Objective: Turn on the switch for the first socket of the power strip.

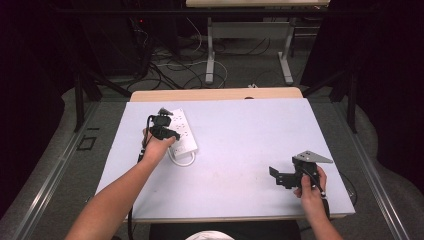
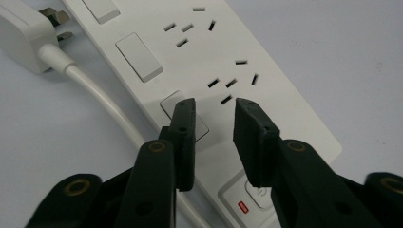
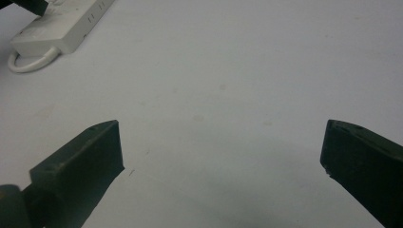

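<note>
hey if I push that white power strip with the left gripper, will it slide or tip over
The power strip looks flat and low, so it should slide, not tip. Its hard, smooth casing may slip on the table. The looped cord seems bendy and would likely drag along. The left gripper hovers open above.

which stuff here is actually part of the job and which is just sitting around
In the job:
white power strip
its white cord and plug
left gripper, jaws a little apart over the strip's switches

Just about:
right gripper, open over bare table
desk legs and floor cables behind
</note>
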